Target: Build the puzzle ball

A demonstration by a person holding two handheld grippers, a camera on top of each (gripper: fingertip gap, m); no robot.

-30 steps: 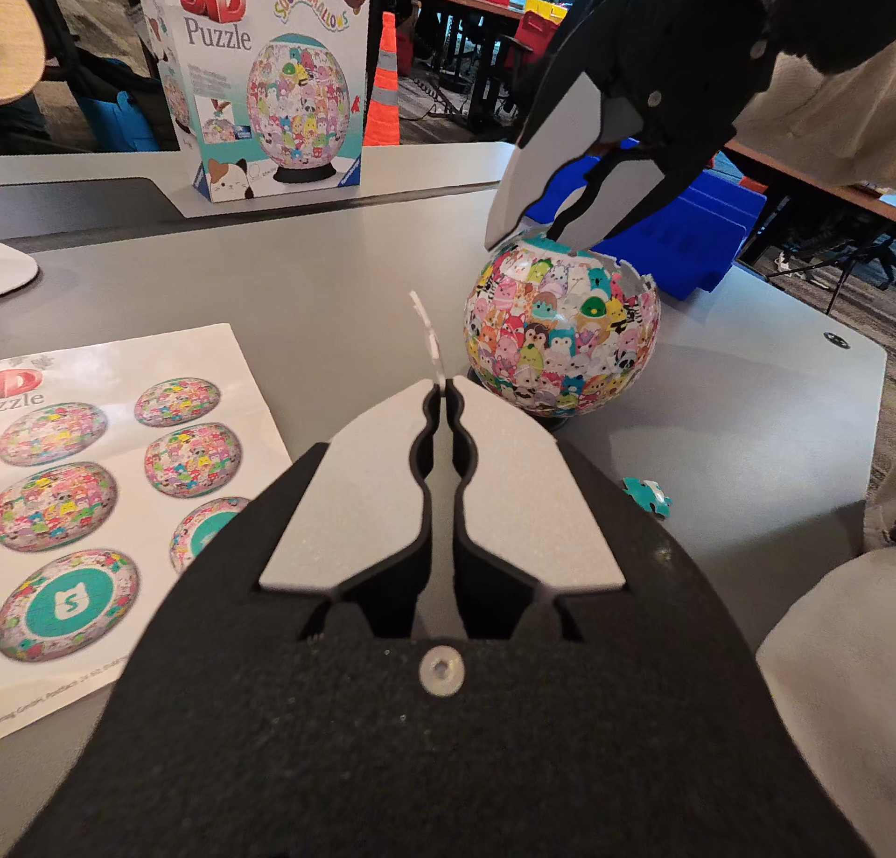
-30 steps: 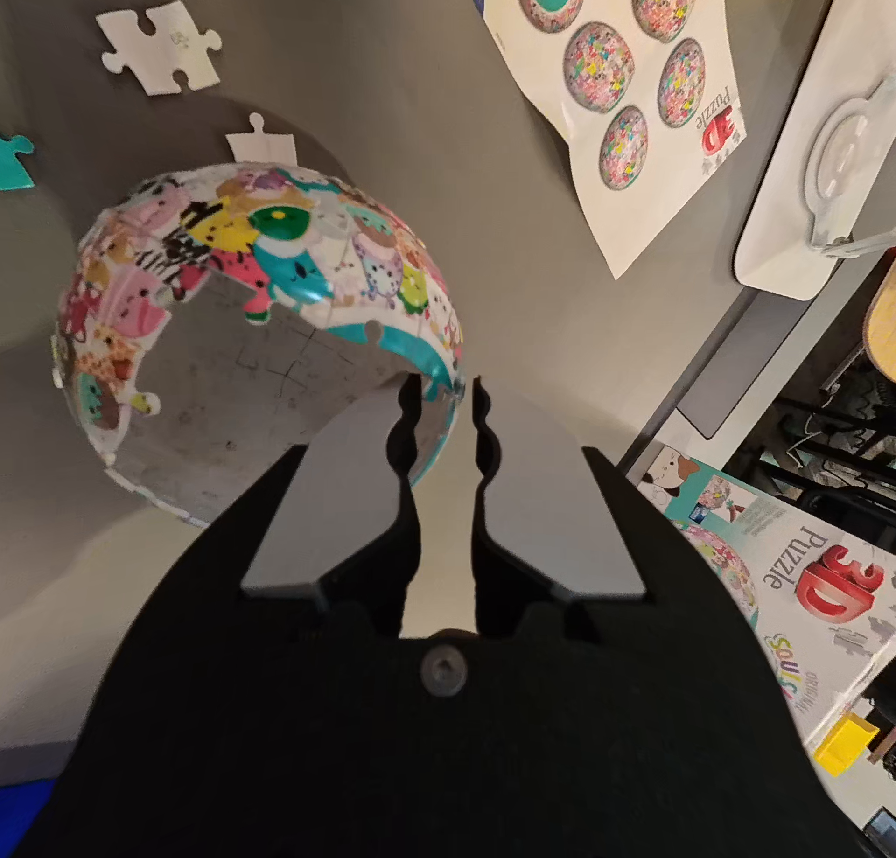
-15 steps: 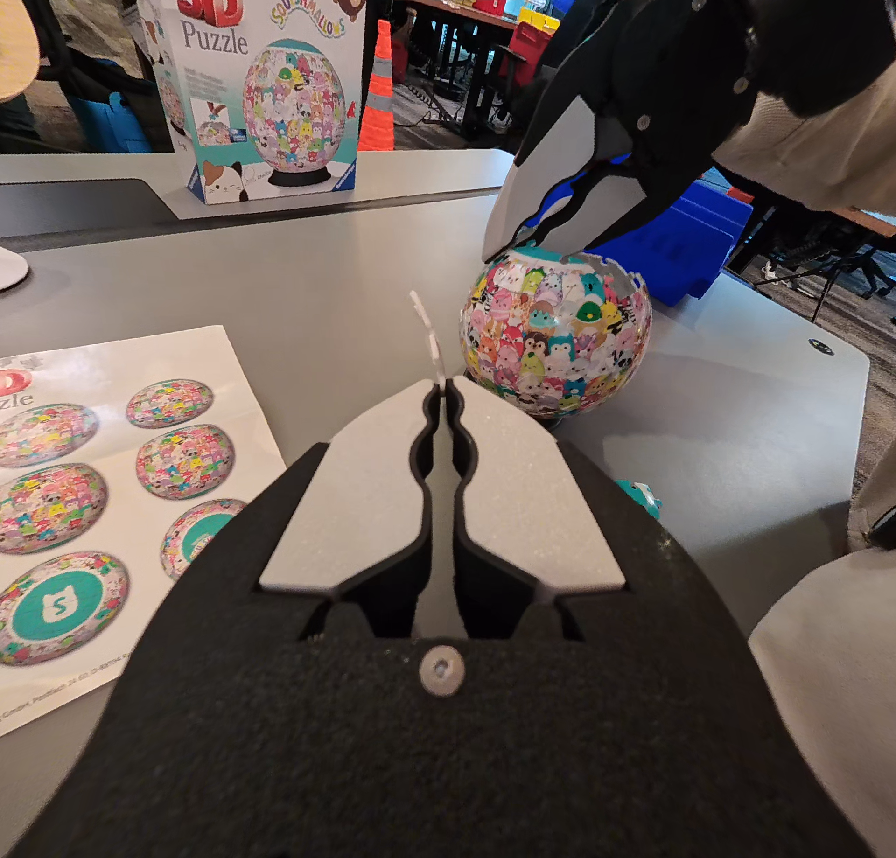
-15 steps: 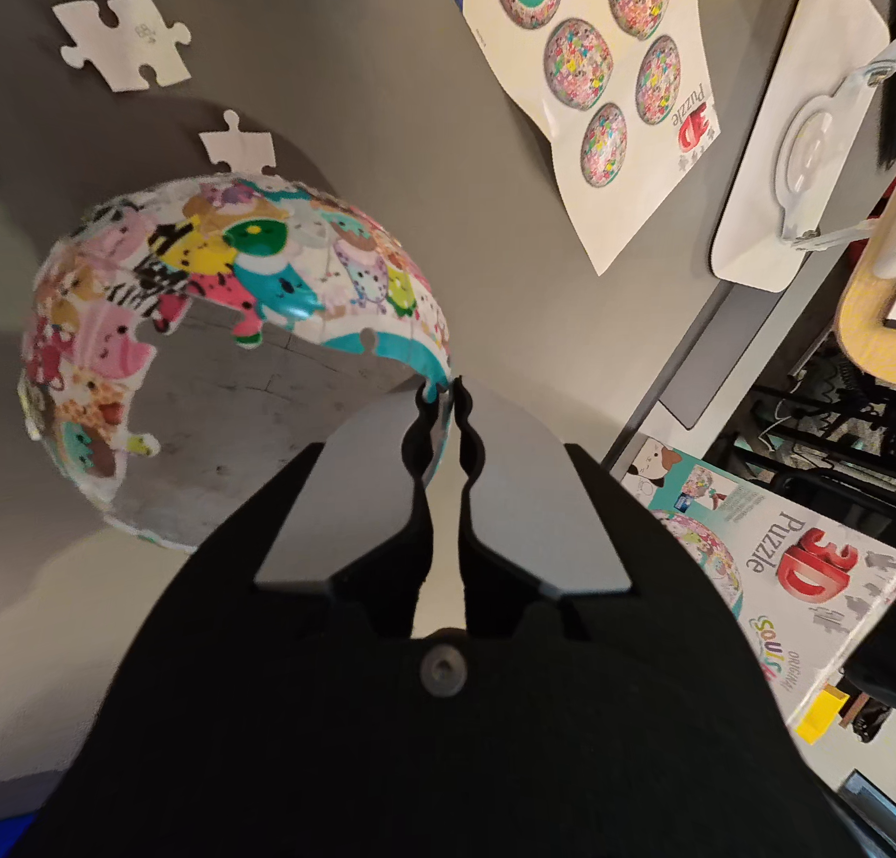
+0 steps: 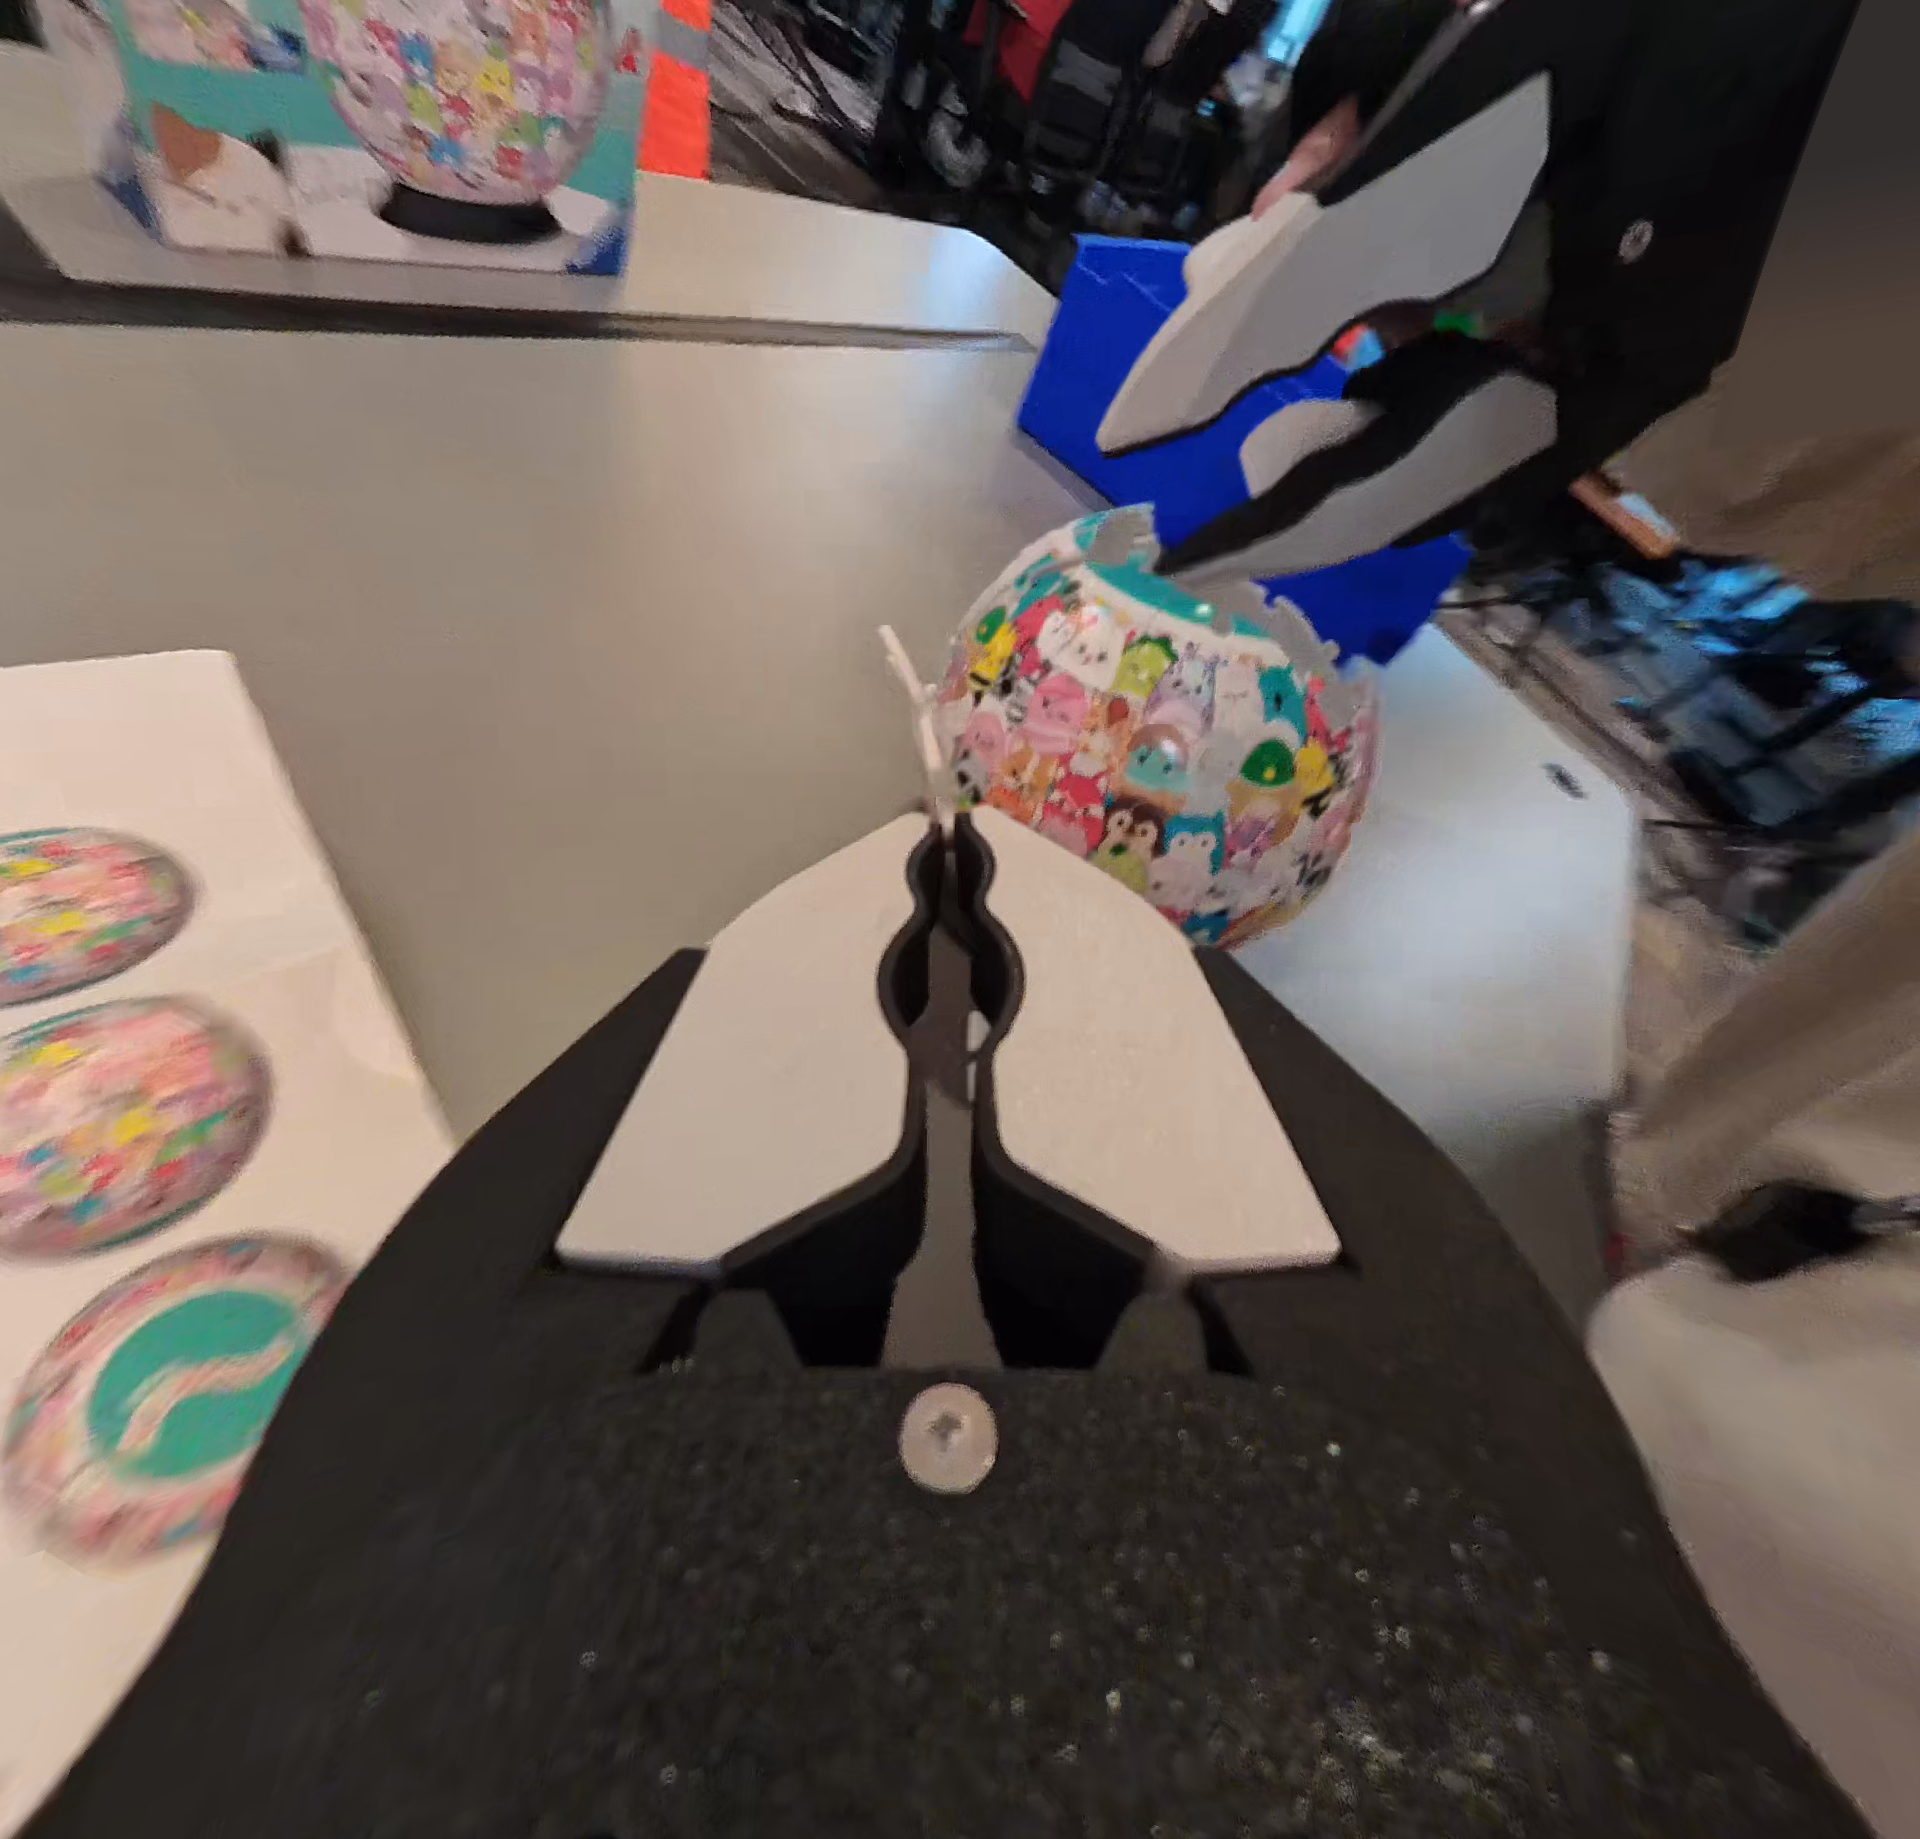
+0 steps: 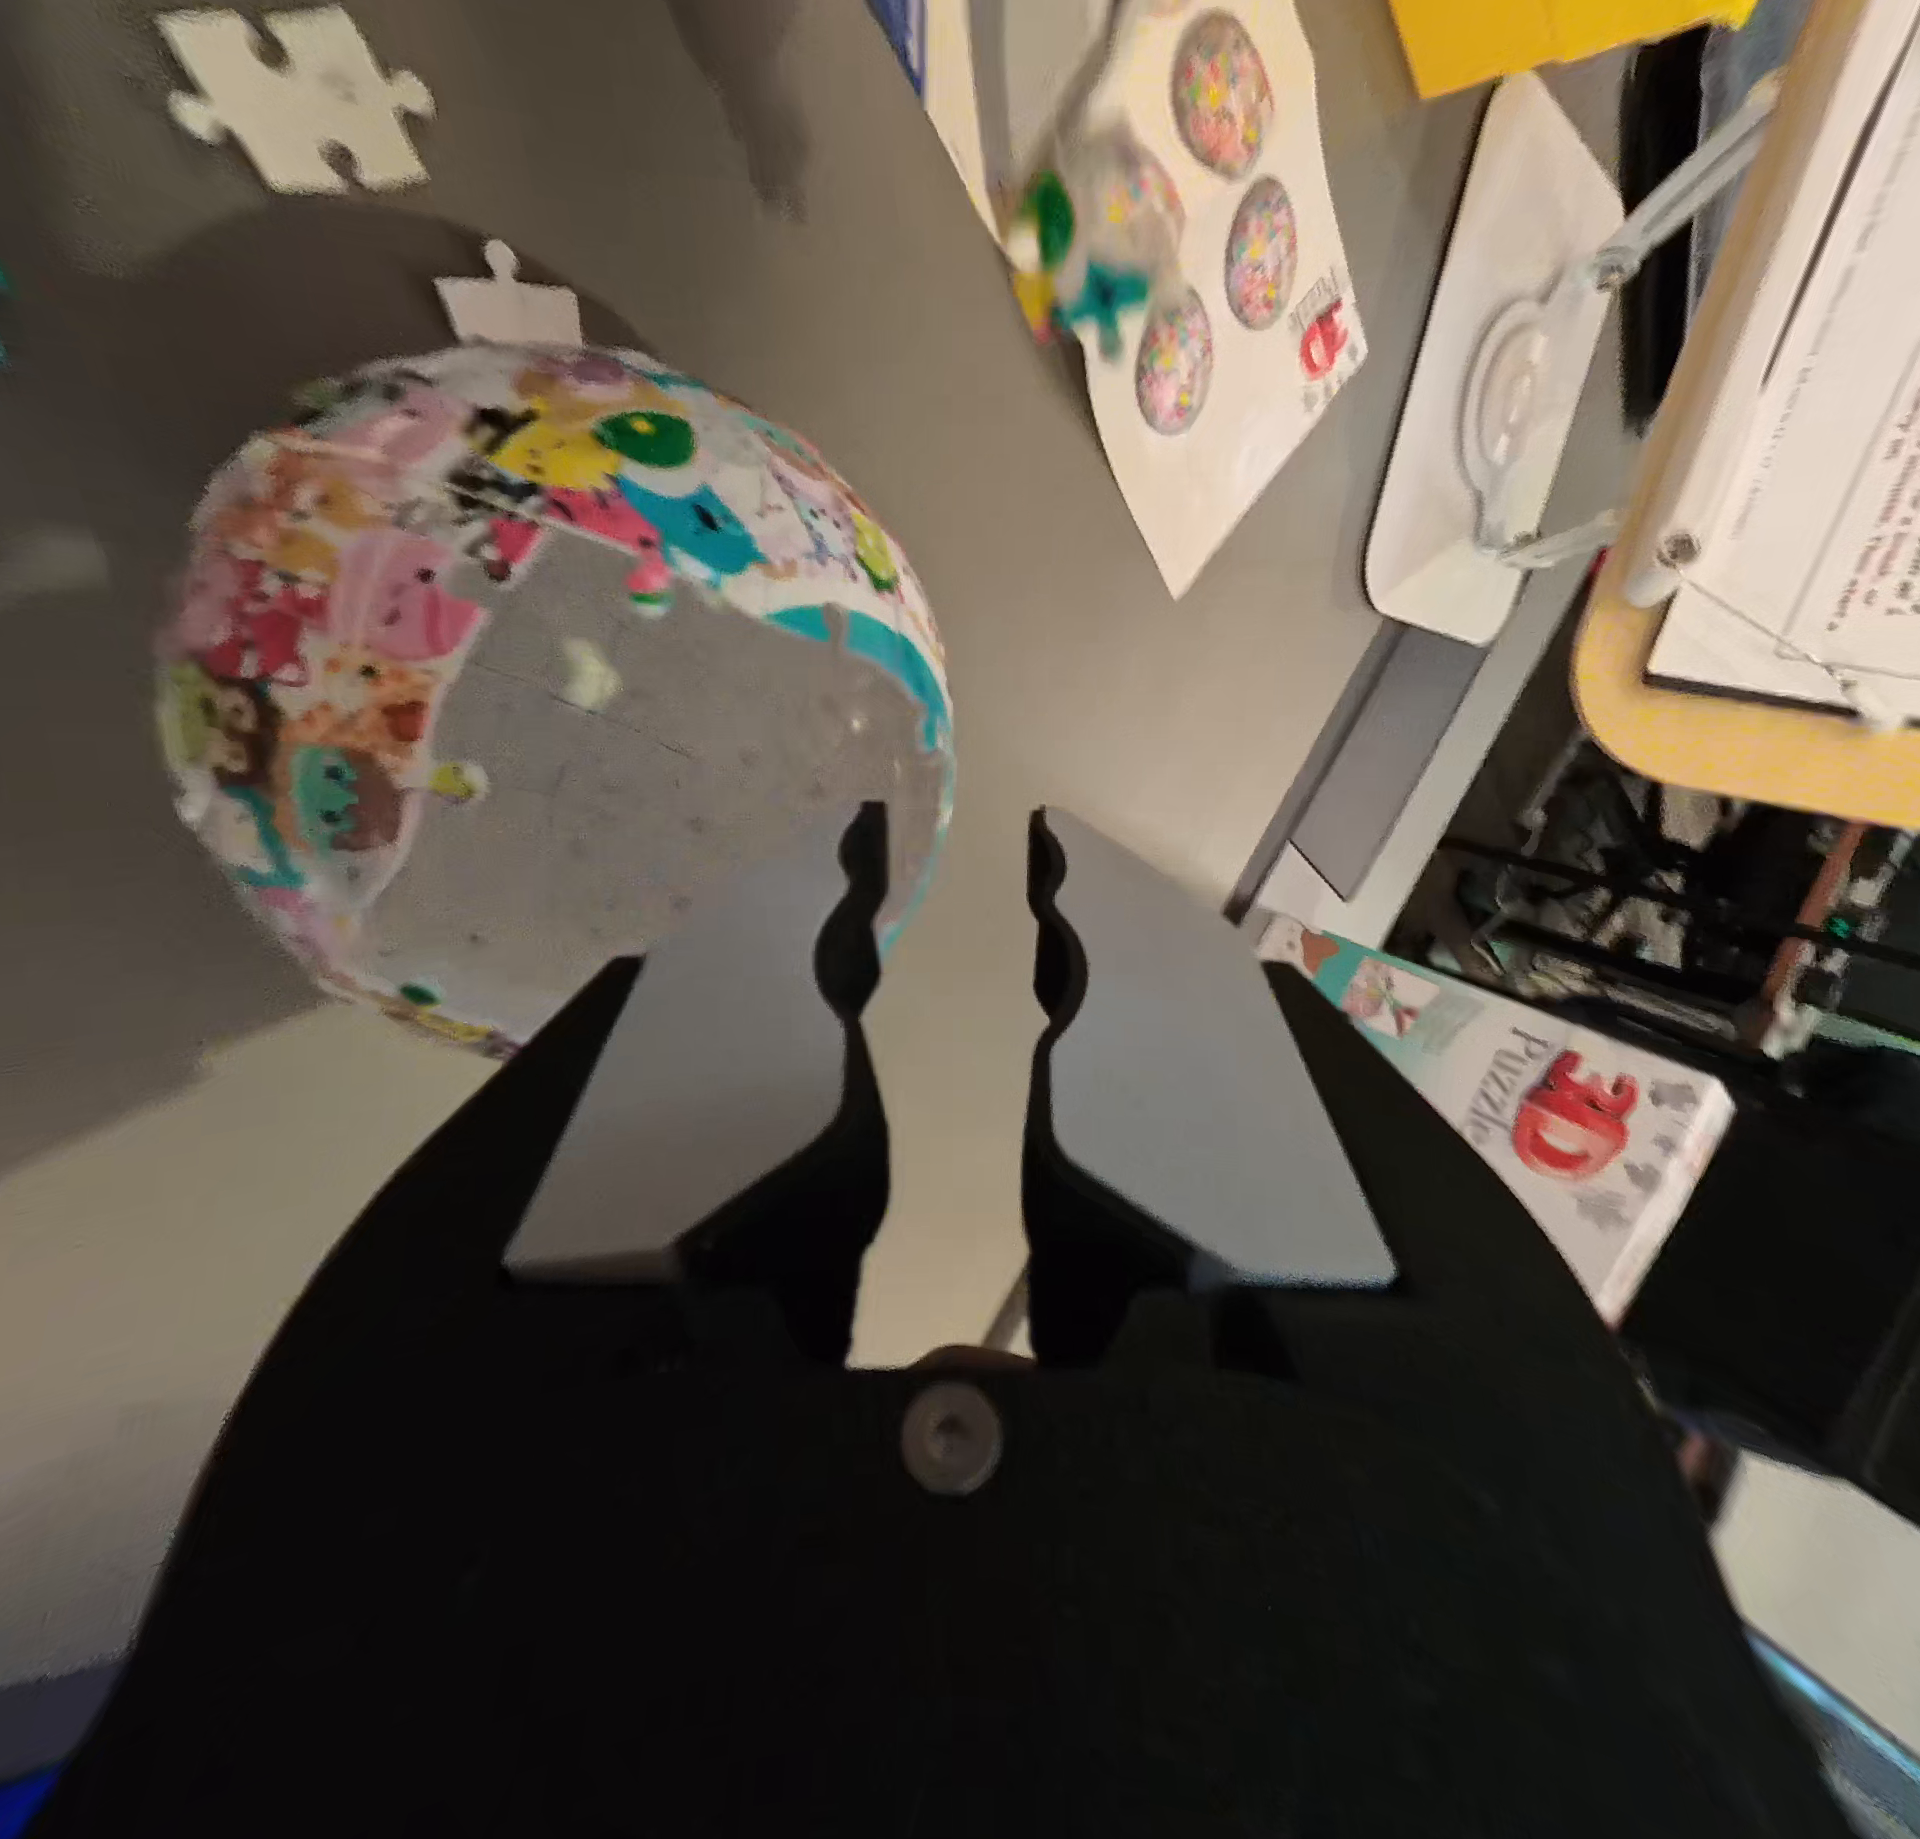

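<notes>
Most of the ball [image 5: 1164, 761] is built: its coloured shell stands on the grey table [image 5: 520, 501], just past the left gripper [image 5: 948, 833], but the top is open, with a jagged rim and the grey inside bare in the right wrist view. That gripper's jaws are pressed together on a thin piece [image 5: 920, 709], held edge-on and upright near the ball's left side. The right gripper [image 6: 956, 833] hangs over the opening, jaws apart and empty, its lower tip at or very near the teal rim. Two white pieces [image 6: 301, 96] lie face-down on the table beyond the ball. By my reckoning the cap is left: the held piece, the loose ones, perhaps more unseen.
</notes>
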